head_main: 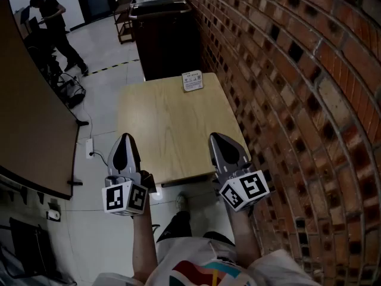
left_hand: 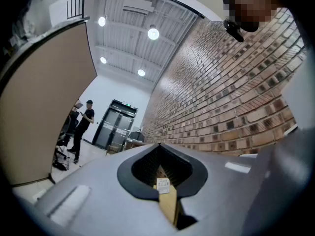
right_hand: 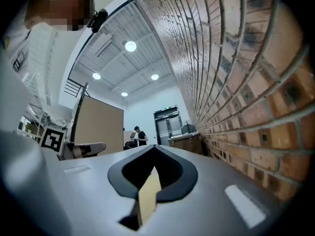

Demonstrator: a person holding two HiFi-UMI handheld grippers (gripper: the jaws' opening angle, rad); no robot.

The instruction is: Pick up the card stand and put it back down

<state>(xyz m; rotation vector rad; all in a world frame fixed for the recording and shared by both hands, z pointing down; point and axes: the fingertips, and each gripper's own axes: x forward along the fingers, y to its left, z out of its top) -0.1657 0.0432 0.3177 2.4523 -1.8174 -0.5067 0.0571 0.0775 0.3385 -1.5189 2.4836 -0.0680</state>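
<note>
The card stand (head_main: 192, 80), a small white printed card, stands upright at the far edge of the light wooden table (head_main: 172, 130), close to the brick wall. Both grippers hover over the table's near edge, well short of the stand. My left gripper (head_main: 124, 138) is shut and holds nothing, its jaw tips meeting in a point. My right gripper (head_main: 215, 137) is shut and empty too. In the left gripper view the card stand (left_hand: 163, 183) shows small through the slit below the closed left gripper (left_hand: 158, 145). The right gripper view shows the closed right gripper (right_hand: 154, 147) with a strip of table behind it.
A brick wall (head_main: 286, 70) runs along the table's right side. A dark cabinet (head_main: 162, 37) stands just beyond the table's far end. A brown partition board (head_main: 30, 112) stands at the left, with cables and a power strip (head_main: 90, 148) on the floor. A person in black (head_main: 56, 28) stands far off.
</note>
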